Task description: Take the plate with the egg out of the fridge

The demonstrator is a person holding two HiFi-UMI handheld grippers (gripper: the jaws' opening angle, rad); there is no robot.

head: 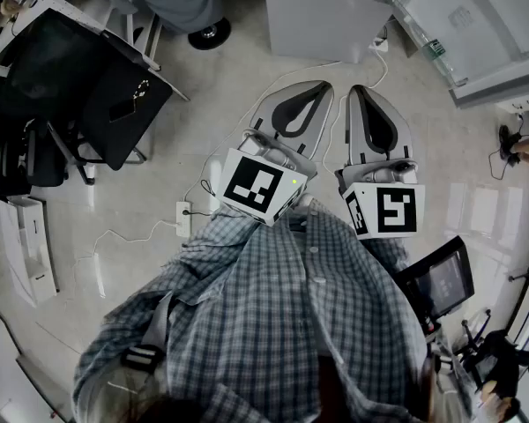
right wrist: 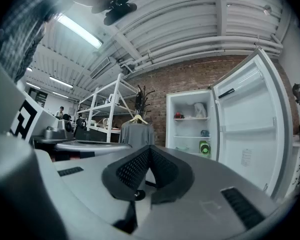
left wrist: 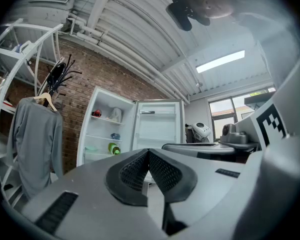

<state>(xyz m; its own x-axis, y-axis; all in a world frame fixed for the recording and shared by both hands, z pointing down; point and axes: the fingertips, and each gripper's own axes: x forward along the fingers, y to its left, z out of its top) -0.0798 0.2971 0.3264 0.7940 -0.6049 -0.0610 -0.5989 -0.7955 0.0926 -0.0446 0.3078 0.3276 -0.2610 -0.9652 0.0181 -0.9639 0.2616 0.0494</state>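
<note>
The white fridge (left wrist: 110, 129) stands open a few steps ahead, its door (left wrist: 157, 124) swung to the right. On its shelves I see a red item (left wrist: 96, 113), a white item (left wrist: 116, 114), a green one (left wrist: 113, 148) and a pale flat dish (left wrist: 91, 148); it is too small to tell whether an egg lies on it. My left gripper (head: 316, 91) and right gripper (head: 363, 95) are held side by side at chest height, pointing at the fridge (head: 335, 16). Both have their jaws shut with nothing between them. The same dish (right wrist: 182, 149) shows in the right gripper view.
A black chair (head: 97, 95) stands at the left, with a power strip (head: 183, 218) and cable on the floor between me and the fridge. A grey garment (left wrist: 32, 144) hangs left of the fridge beside a white rack (right wrist: 107, 114). A monitor (head: 436, 280) is at my right.
</note>
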